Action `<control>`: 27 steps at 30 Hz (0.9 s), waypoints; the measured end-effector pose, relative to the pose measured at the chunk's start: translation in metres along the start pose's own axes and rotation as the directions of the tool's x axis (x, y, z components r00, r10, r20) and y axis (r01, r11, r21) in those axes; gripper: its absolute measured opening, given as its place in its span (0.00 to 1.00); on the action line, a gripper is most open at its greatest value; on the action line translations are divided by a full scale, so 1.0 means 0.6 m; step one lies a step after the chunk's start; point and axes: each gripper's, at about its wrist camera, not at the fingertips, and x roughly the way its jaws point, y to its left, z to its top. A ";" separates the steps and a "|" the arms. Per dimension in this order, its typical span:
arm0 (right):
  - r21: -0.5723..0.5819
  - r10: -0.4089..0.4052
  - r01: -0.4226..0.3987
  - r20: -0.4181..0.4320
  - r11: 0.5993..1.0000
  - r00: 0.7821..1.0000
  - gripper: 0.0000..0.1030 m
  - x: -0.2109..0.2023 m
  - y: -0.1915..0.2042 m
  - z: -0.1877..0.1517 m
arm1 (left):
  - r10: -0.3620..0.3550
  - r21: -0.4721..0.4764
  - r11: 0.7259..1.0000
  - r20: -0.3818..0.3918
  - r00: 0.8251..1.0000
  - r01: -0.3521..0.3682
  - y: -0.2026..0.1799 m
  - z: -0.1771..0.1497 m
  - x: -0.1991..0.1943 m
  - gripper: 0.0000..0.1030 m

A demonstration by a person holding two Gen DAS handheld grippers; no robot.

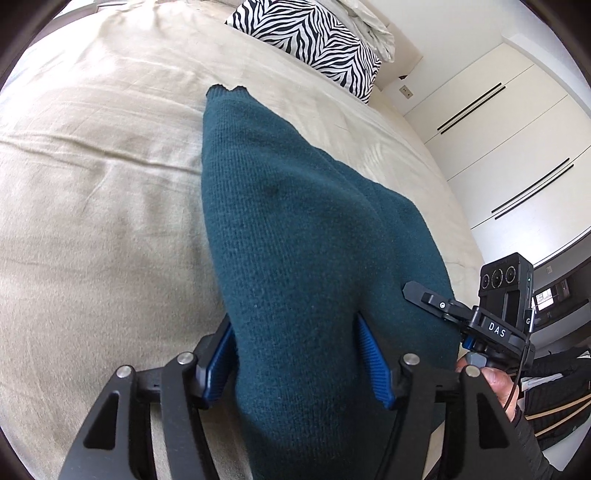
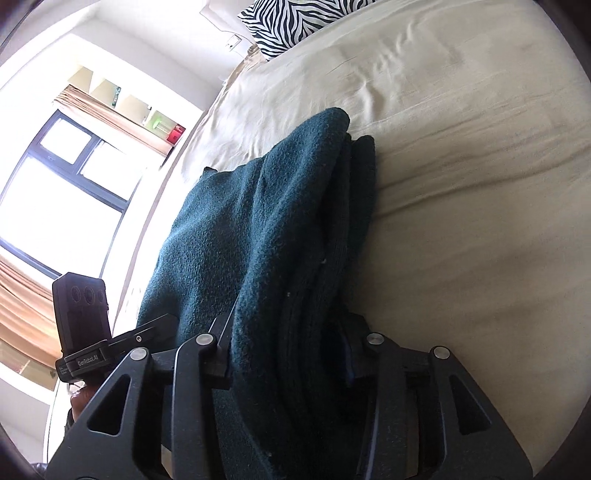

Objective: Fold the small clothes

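A dark teal knit garment lies on the beige bed sheet, stretching away from me toward the zebra pillow. My left gripper is shut on its near end, the blue pads pressing a thick bunch of the cloth. In the right wrist view the same garment is folded in layers, and my right gripper is shut on its near edge. The right gripper also shows at the right in the left wrist view. Both hold the cloth just above the sheet.
A zebra-print pillow lies at the head of the bed, also in the right wrist view. White wardrobe doors stand to the right of the bed. A window with curtains is on the other side.
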 end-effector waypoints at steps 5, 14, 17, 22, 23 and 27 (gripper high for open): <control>0.003 -0.045 0.045 0.056 0.999 0.997 0.46 -0.043 -0.016 -0.007 | 0.045 0.017 0.999 0.053 0.998 -0.046 -0.002 -0.023 -0.023 0.67; -0.021 -0.293 0.303 0.208 0.953 0.933 0.56 -0.148 -0.016 -0.024 | 0.236 0.084 0.955 0.363 0.901 -0.284 -0.053 -0.042 -0.143 0.98; -0.030 -0.383 0.409 0.297 0.912 0.875 0.56 -0.192 0.006 -0.032 | 0.293 0.120 0.907 0.508 0.810 -0.403 -0.091 -0.046 -0.195 1.00; -0.077 -0.432 0.550 0.532 0.832 0.728 0.74 -0.279 0.092 -0.041 | 0.363 0.086 0.817 0.691 0.625 -0.570 -0.163 -0.049 -0.269 1.00; -0.081 -0.421 0.568 0.588 0.819 0.690 0.90 -0.297 0.112 -0.047 | 0.380 0.065 0.802 0.712 0.590 -0.595 -0.172 -0.054 -0.282 1.00; -0.088 -0.340 0.596 0.751 0.798 0.566 1.00 -0.355 0.186 -0.068 | 0.444 -0.012 0.759 0.742 0.503 -0.652 -0.192 -0.068 -0.324 1.00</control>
